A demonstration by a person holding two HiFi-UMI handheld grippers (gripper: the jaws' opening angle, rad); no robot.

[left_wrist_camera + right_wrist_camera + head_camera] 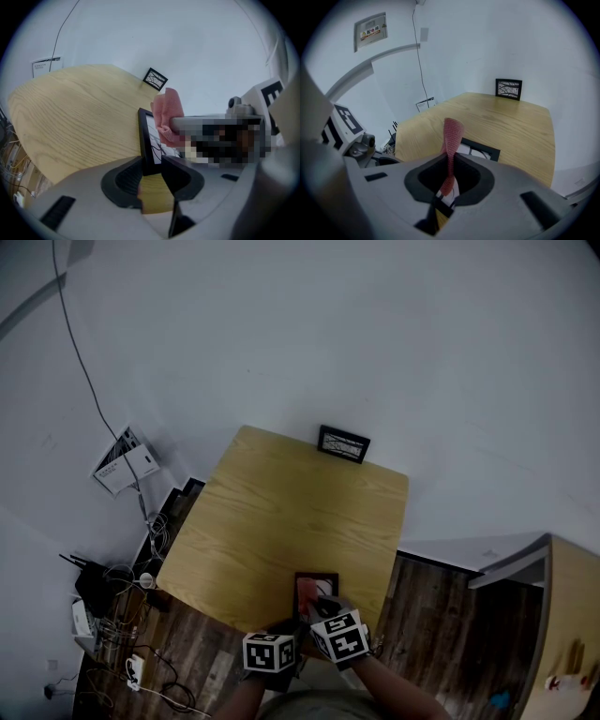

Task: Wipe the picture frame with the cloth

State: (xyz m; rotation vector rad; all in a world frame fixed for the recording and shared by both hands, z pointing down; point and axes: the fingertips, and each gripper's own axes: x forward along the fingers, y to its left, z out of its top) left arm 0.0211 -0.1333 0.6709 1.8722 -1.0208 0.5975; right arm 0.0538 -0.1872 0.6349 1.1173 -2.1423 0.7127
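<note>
Pale walls close in around a light wooden table (281, 512). At its far edge a second small frame (343, 443) leans against the wall. Cables and boxes crowd the dark floor off the table's left corner.

The picture frame (144, 136) you are cleaning is at the near edge of the table, right in front of you and propped up on its lower edge. The pink cloth (452, 131) is bunched against the upper part of its glass side. I read this as the wiping itself being under way, not the set-up. No view shows dust or streaks, so you cannot tell how much of the glass is already covered. The lower glass, the black rim and the back all look like work remaining.

Your left gripper (152, 164) clamps the bottom of the frame. Both pads press on the black rim with the jaws fairly wide, as the frame's thickness demands, and this is what keeps the frame upright. Your right gripper (450, 158) has its jaws nearly together, pinching the cloth low down. The cloth rises from between the pads as a narrow folded strip, and its free end reaches the frame.
</note>
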